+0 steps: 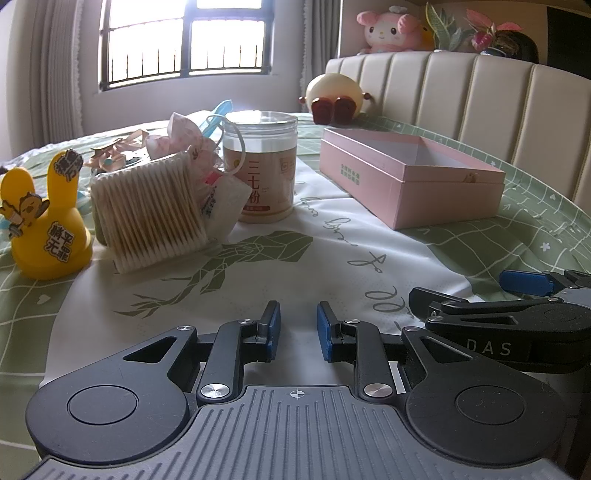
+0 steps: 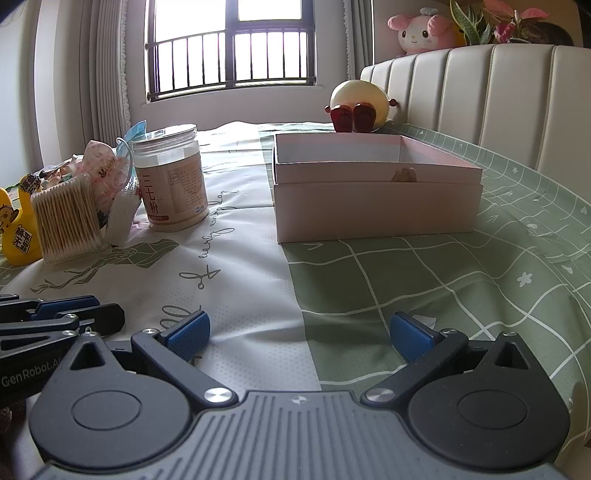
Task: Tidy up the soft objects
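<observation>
An open pink box (image 1: 410, 177) sits on the bed at the right; in the right wrist view (image 2: 376, 199) it lies straight ahead with a small tan object (image 2: 404, 175) inside. A pack of cotton swabs (image 1: 147, 210), a pink patterned pouch (image 1: 184, 142), a white packet (image 1: 225, 201) and a blue face mask (image 1: 216, 118) are piled at the left, beside a clear jar (image 1: 264, 166). My left gripper (image 1: 298, 330) is empty with a narrow gap between its jaws. My right gripper (image 2: 299, 334) is open wide and empty, low over the bedspread.
A yellow rabbit-shaped figure (image 1: 48, 225) stands at the far left. A round cream plush with red feet (image 2: 360, 103) sits behind the box. A pink plush (image 2: 421, 31) and plants (image 2: 509, 22) rest on the padded headboard (image 2: 498, 96). The right gripper's body (image 1: 517, 325) shows beside my left.
</observation>
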